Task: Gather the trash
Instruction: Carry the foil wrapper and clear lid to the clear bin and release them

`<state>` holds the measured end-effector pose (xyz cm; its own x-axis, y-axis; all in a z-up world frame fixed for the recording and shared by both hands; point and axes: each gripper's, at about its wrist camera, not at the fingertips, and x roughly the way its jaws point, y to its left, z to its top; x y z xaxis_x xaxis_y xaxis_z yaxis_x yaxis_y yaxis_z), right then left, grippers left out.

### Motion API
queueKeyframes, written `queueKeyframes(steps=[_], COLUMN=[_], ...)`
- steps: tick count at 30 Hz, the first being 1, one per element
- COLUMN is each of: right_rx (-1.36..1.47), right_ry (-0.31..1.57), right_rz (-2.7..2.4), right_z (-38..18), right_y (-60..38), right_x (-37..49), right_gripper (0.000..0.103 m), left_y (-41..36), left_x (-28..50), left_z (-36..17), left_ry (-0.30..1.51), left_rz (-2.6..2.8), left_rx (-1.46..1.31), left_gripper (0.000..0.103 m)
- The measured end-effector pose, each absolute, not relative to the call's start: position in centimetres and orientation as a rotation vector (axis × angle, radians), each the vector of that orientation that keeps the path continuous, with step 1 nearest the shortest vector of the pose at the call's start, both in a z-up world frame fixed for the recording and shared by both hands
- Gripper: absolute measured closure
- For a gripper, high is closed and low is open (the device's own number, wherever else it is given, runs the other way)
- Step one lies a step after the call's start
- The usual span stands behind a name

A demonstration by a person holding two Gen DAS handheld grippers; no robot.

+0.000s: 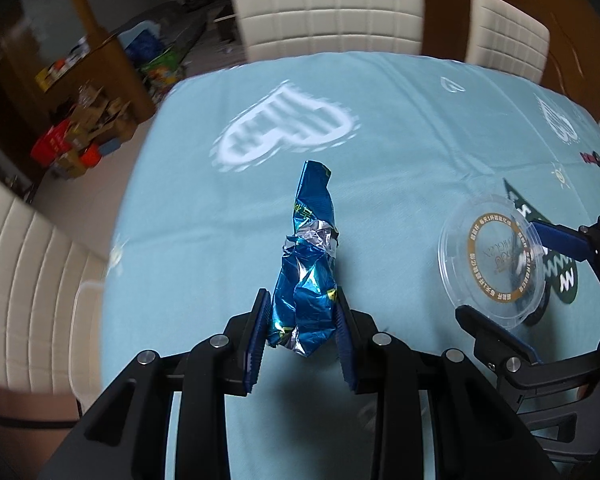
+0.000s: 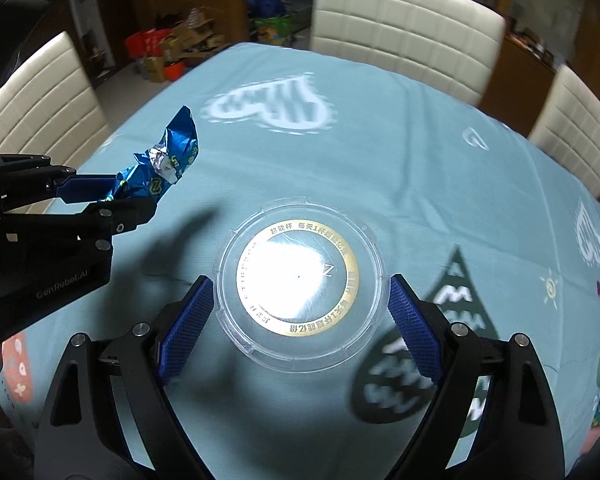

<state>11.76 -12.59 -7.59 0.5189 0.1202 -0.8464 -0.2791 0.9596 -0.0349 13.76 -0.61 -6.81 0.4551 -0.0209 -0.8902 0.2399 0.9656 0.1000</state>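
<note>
My left gripper (image 1: 302,320) is shut on a crumpled blue foil wrapper (image 1: 306,272) and holds it up above the table; the wrapper sticks forward past the fingertips. It also shows in the right wrist view (image 2: 162,168), held by the left gripper (image 2: 112,196). My right gripper (image 2: 300,308) grips a clear round plastic lid (image 2: 300,276) with a gold ring of print by its rim, both blue pads against its edges, above the table. In the left wrist view the lid (image 1: 496,264) sits between the right gripper's fingers (image 1: 560,240).
The table wears a light blue cloth (image 1: 400,152) printed with white hearts and a dark tree shape (image 2: 456,300). Cream padded chairs (image 1: 328,8) stand at the far side and the left (image 2: 40,92). Boxes and clutter (image 1: 80,136) lie on the floor beyond the table's left corner.
</note>
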Motion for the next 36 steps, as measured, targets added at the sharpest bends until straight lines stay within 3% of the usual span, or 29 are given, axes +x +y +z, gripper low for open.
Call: queueKeyframes(steps=[16,36], right_rx=[-0.31,-0.434], right_ry=[0.991,0.959], right_rz=[0.43,0.601], right_z=[-7.3,-7.5], right_y=[2.7,18.7], right_x=[11.3,16.8], right_gripper=[0.016,0.016], left_y=[13.9,31.1], left_x=[10.5,13.4], left_z=[-7.5,-8.4], left_ry=[1.12,1.122], left_rz=[0.015,0.239], left_rx=[0.074,-0.096], left_gripper=[0.072,0.07])
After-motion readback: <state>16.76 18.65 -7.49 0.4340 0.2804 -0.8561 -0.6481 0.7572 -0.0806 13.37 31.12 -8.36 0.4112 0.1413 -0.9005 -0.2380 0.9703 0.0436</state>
